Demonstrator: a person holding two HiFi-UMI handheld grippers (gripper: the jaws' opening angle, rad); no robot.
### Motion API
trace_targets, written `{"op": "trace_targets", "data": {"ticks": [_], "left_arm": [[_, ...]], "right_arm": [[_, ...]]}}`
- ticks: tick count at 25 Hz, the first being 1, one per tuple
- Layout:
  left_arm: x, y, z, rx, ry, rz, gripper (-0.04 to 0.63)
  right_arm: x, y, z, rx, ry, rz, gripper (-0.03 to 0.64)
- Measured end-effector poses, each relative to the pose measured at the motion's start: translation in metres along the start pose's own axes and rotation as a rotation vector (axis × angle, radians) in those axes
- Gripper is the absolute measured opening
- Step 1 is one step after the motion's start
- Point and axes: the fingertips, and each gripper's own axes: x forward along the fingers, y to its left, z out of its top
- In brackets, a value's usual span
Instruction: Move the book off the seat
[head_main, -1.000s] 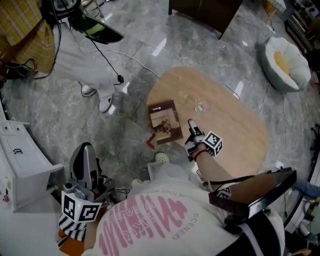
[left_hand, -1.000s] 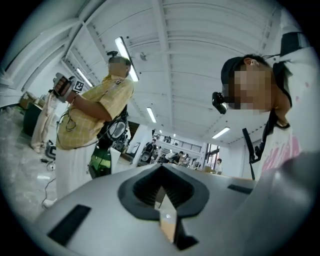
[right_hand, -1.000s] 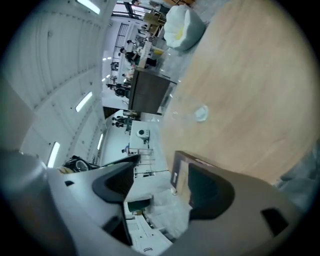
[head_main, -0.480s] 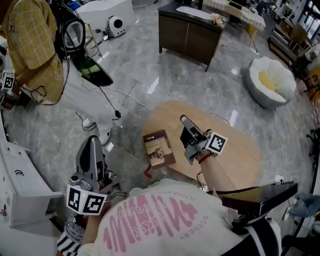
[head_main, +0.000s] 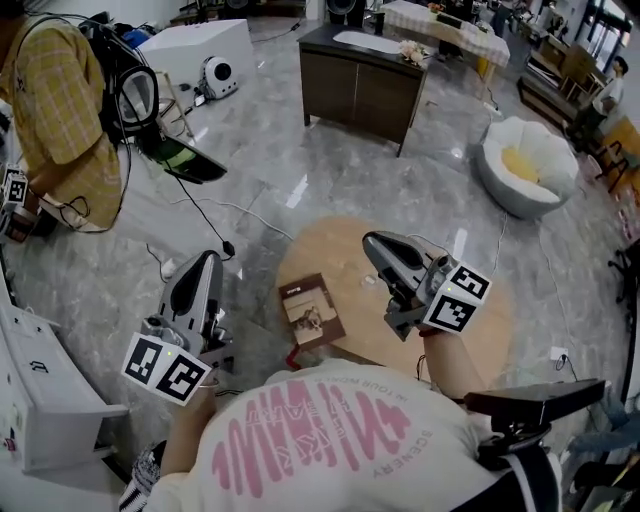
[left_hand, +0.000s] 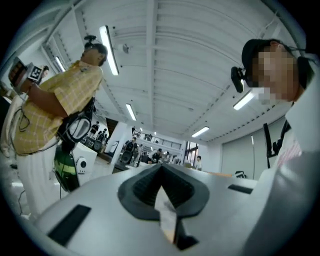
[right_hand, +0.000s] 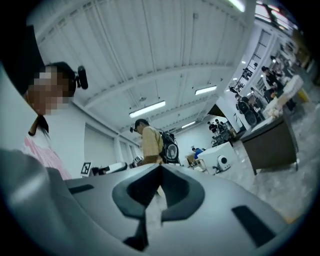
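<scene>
Book (head_main: 311, 312) on seat (head_main: 335, 250), left of right gripper (head_main: 375, 244), gripper just clenched shut, empty

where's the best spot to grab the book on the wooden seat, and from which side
Take the book by its left long edge, coming in low from the seat's left rim. It lies flat, cover up, and that edge seems to sit at the rim, so one jaw could likely slip underneath.

A spacious lab dressed as a home: marble floor (head_main: 300, 170), dark sideboard (head_main: 355, 95), strip lights (left_hand: 107, 47), another rig-wearing person (head_main: 70, 130).
</scene>
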Motion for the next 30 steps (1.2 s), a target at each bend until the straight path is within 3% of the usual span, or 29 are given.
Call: {"op": "trace_targets", "data": {"ticks": [4,8,15,30], "left_arm": [[0.014,-0.003,-0.029,0.075,0.102,-0.032,0.006],[0.016,0.0,-0.055,0.078,0.164,-0.036,0.008],[0.014,0.013,-0.056,0.091,0.183,-0.013,0.006],[0.006,0.024,-0.063,0.073,0.194,0.015,0.006]], "right_arm": [[-0.001,-0.006,-0.027,-0.139,0.182,-0.104,0.012],[-0.008,-0.017,-0.045,-0.107,0.259,-0.167,0.012],[-0.005,-0.034,-0.042,-0.06,0.239,-0.229,0.012],[0.001,-0.045,-0.048,-0.053,0.26,-0.244,0.011]]}}
